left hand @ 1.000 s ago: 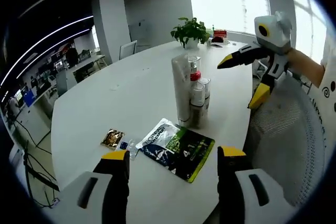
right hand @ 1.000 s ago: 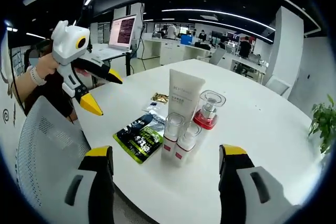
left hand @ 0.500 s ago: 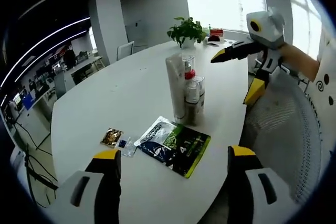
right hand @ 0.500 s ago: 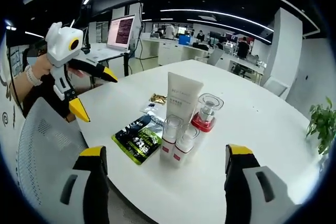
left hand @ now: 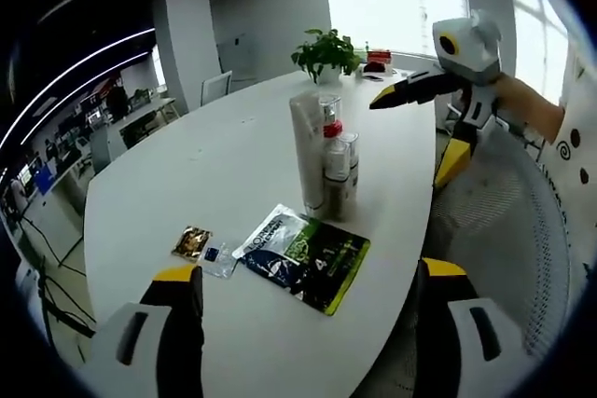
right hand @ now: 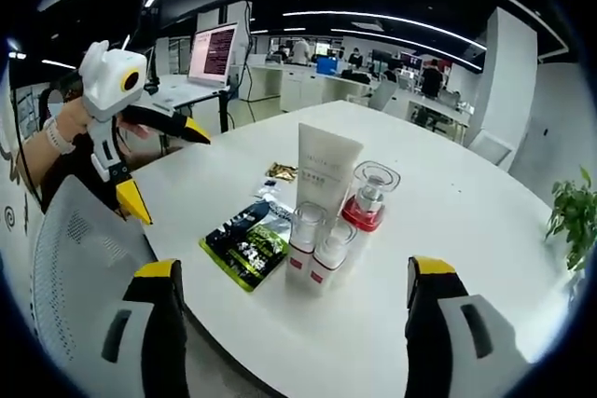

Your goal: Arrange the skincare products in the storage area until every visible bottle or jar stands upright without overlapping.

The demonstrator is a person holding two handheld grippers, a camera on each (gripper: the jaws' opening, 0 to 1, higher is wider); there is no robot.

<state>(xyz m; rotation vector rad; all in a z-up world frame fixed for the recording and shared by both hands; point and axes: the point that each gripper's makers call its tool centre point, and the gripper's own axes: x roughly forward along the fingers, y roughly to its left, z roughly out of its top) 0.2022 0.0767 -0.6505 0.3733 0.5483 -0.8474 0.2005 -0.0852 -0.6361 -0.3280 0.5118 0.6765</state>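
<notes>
Left tool (left hand: 303, 291): jaws spread wide, nothing between them, held off the near rim of the surface (left hand: 187, 174). Right tool (right hand: 294, 286): jaws likewise spread and empty, off the opposite rim; it also shows in the left gripper view (left hand: 438, 118), jaws parted, beside a mesh chair back (left hand: 504, 230).

Products stand in one tight cluster near the surface's middle, all upright: 1 white tube (right hand: 325, 170), 2 small clear-capped bottles (right hand: 304, 241) in front, touching or nearly so, 1 red-collared bottle with a clear cap (right hand: 367, 198) just beside the tube. In the left gripper view the tube (left hand: 306, 151) partly hides the bottles behind it; whether the bottles touch the tube I cannot tell.

Flat items nearby: 1 dark green sachet (left hand: 306, 256), 1 small clear packet (left hand: 219, 258) at its edge, 1 gold packet (left hand: 191, 242) just beyond. Labels too small to read.

Broad bare surface lies around the cluster on all sides. A potted plant (left hand: 325, 51) sits at the far end.
</notes>
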